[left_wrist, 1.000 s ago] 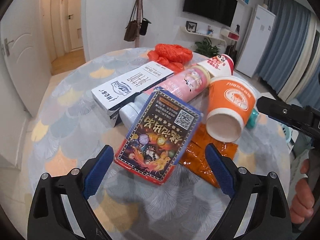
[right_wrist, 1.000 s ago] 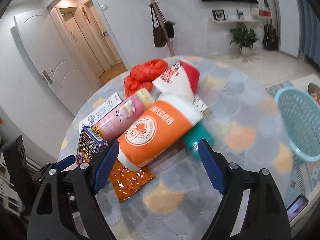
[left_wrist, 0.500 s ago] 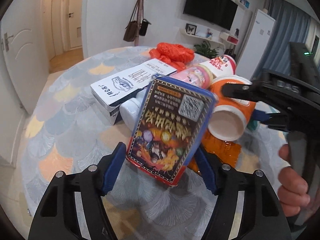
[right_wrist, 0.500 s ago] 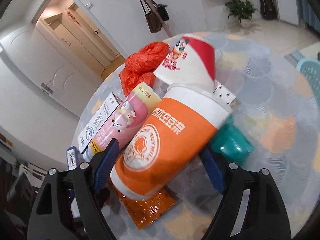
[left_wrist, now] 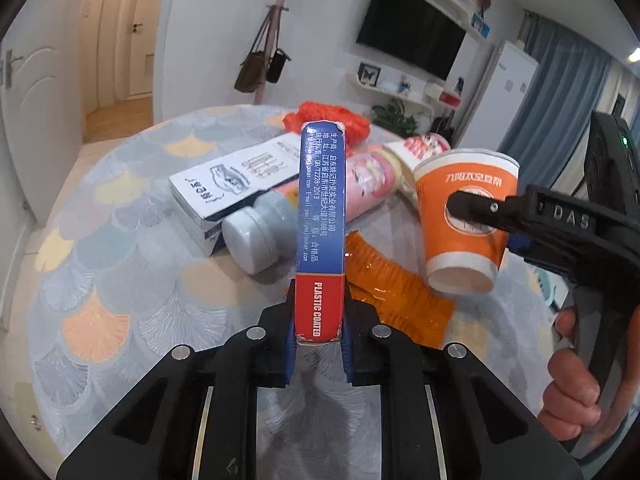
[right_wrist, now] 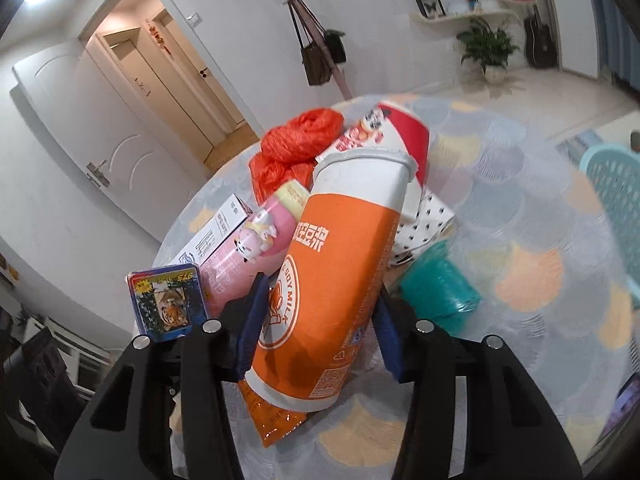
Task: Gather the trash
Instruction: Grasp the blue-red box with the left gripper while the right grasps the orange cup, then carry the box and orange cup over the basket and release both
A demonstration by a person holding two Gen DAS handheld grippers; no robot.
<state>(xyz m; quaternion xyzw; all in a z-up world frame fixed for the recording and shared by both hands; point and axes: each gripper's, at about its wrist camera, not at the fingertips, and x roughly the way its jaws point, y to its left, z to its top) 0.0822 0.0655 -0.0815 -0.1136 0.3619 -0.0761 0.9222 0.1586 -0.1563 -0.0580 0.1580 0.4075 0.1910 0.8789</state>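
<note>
On the tabletop (left_wrist: 120, 240), from the left, lie one white carton (left_wrist: 236, 178), one pink bottle (left_wrist: 360, 184), one red bag (left_wrist: 332, 118). The left tongs (left_wrist: 318, 332) pinch the card box (left_wrist: 320, 216) edge-up. The right tongs (right_wrist: 316, 320) are closing round the orange cup (right_wrist: 332, 280), above one orange wrapper (right_wrist: 272, 416). One teal basket (right_wrist: 616, 200) stands rightmost.

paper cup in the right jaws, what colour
Orange with a white top band, on the paper cup; clearest in the right wrist view.
</note>
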